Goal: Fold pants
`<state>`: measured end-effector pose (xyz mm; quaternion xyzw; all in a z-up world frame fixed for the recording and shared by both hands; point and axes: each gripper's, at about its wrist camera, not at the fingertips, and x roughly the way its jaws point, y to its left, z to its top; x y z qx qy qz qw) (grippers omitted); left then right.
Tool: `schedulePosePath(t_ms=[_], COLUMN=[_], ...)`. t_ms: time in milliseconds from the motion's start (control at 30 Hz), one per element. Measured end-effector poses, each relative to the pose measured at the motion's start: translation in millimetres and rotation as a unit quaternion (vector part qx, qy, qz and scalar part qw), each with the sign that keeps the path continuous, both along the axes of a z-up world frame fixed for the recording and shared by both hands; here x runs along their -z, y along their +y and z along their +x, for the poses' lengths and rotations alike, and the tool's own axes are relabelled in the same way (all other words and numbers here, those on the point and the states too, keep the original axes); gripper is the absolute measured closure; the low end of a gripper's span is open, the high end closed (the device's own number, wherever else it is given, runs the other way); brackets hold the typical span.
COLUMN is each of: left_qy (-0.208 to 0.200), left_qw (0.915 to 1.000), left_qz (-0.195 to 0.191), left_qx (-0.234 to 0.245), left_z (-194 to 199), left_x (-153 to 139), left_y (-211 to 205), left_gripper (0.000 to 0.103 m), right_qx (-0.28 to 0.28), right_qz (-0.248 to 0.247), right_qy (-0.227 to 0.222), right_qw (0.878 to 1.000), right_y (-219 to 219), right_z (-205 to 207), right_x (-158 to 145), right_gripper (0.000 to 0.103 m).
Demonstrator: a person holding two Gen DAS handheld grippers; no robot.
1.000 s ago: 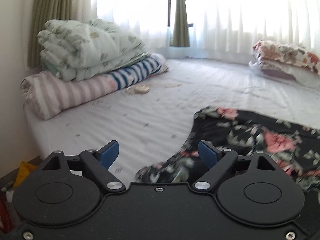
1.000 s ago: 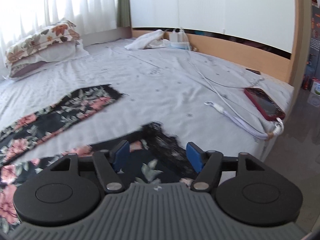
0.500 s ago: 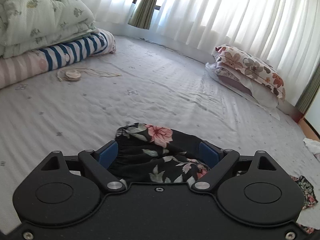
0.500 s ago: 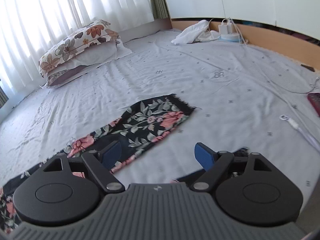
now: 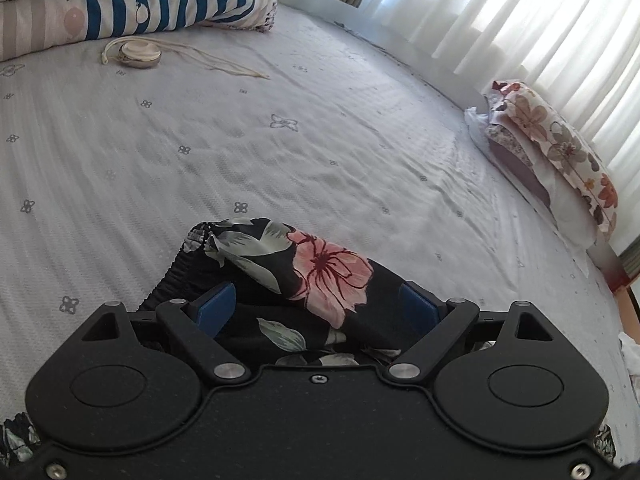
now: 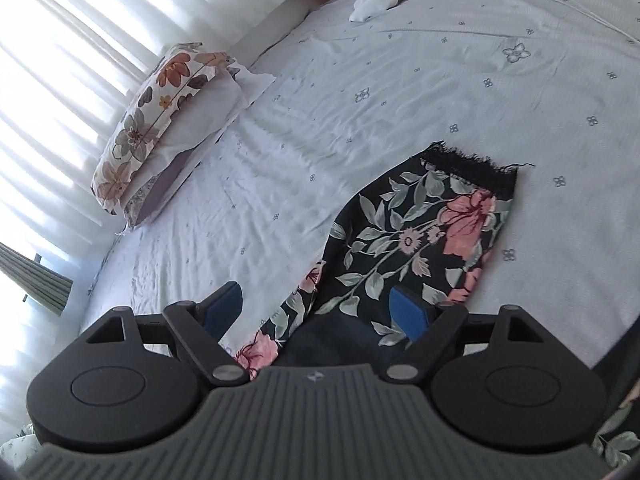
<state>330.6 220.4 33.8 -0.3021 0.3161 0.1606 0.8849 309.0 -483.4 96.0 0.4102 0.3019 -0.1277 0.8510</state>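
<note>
L tool (image 5: 316, 304) is spread wide over the black floral pants (image 5: 320, 276), waistband bunched btwn its blue pads, not pinched. R tool (image 6: 316, 306) is also spread, nothing gripped; a pant leg (image 6: 424, 232) lies flat on the bed (image 6: 400, 80), fringed hem at the far end. Floral pillow (image 6: 160, 120) sits far left by the curtains.

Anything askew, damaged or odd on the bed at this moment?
The floral pants have a ragged, frayed black leg hem. Their waistband end lies bunched up, not flat. A loose cord with a round piece lies on the sheet.
</note>
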Motion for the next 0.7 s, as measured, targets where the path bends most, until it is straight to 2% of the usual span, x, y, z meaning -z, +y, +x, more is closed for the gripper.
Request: schedulePosePath(t_ms=[100,233,367,700], left_qy=[0.008,-0.002,-0.017,-0.022], left_qw=[0.9998,0.9995,0.999,0.9984], left_qz=[0.008,0.02,0.022,0.036], left_qx=[-0.013,-0.026,-0.034,-0.037], left_z=[13.2,22.8,28.2,37.4], left_x=[12.9,20.2,20.0,25.4], left_y=[5.4,9.8,15.3,11.8], left_gripper=[0.015,0.015,0.023,0.025], right_qx=[-0.002,-0.006,-0.007,0.011], right_qz=[-0.032,-0.086,-0.092,-0.136], right_qy=[0.022,0.062,0.085,0.123], right_qw=[0.999,0.994,0.992,0.983], right_y=[6.8,15.5,17.9,30.1], right_z=[37.7,83.4,114.2,161.7], right_x=[9.7,27.0,48.4,81.4], right_gripper=[0.013,0.013,0.014,0.014])
